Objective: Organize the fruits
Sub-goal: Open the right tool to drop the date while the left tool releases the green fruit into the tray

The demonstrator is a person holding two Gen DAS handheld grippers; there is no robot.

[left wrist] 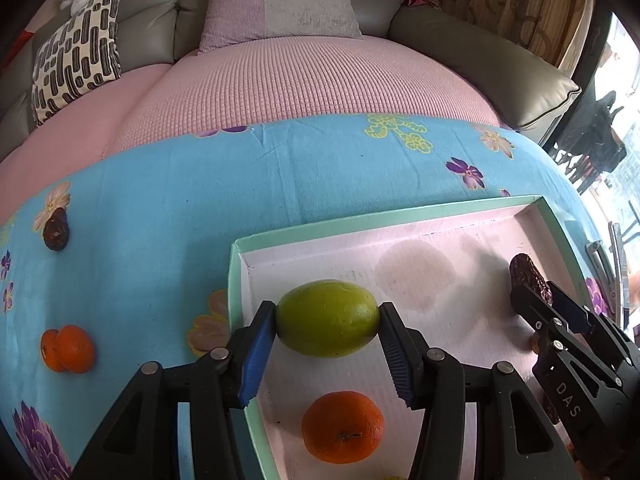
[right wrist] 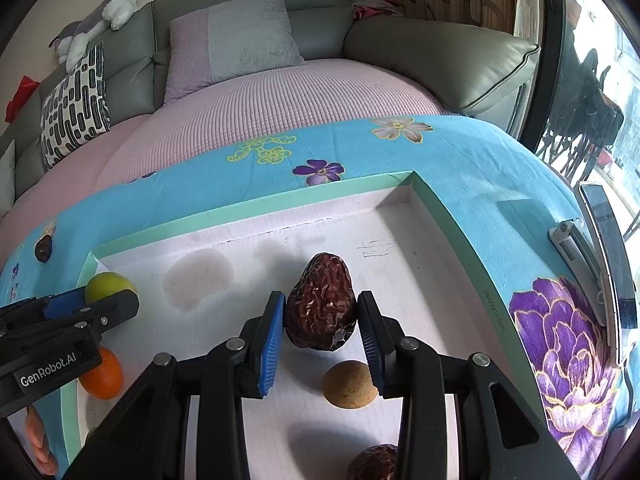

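Between left fingers (left wrist: 256, 336) — lime (left wrist: 327, 317)

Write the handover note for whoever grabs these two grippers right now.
Left gripper: shut on the green lime, over the box.
Right gripper: shut on a wrinkled date, also over the box.
Done: an orange, a small tan fruit and another date lie in the box.
Left: release both; then fetch the two small oranges and the date on the blue cloth.
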